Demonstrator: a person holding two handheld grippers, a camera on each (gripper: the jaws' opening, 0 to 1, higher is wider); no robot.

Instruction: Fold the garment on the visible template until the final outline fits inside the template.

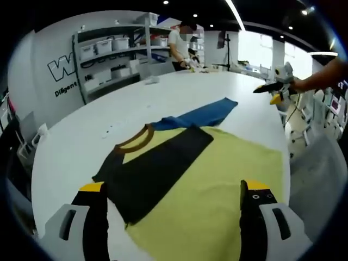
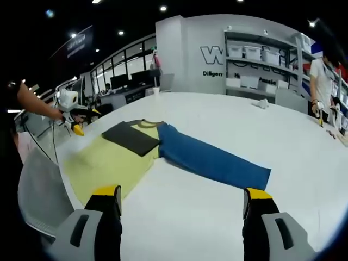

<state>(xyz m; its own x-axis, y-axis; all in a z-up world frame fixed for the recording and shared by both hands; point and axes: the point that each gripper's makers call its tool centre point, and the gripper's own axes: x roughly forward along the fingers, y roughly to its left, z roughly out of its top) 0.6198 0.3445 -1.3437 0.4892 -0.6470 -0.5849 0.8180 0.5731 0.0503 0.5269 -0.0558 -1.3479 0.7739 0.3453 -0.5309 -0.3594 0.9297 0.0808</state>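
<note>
Both the left hand-held gripper (image 1: 173, 191) and right hand-held gripper (image 2: 182, 196) hover with jaws apart above the white tabletop (image 2: 217, 114), where a partly folded yellow, black and blue shirt (image 1: 217, 179) lies.

you see bright ceiling spots (image 2: 163, 8) lighting the white surface (image 2: 217, 125) evenly; fisheye bends edges, shadows stay soft.

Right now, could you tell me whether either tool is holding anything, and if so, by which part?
Nothing is held. The left tool and the right tool are both open and empty, above the yellow, black and blue garment on the white table.
</note>
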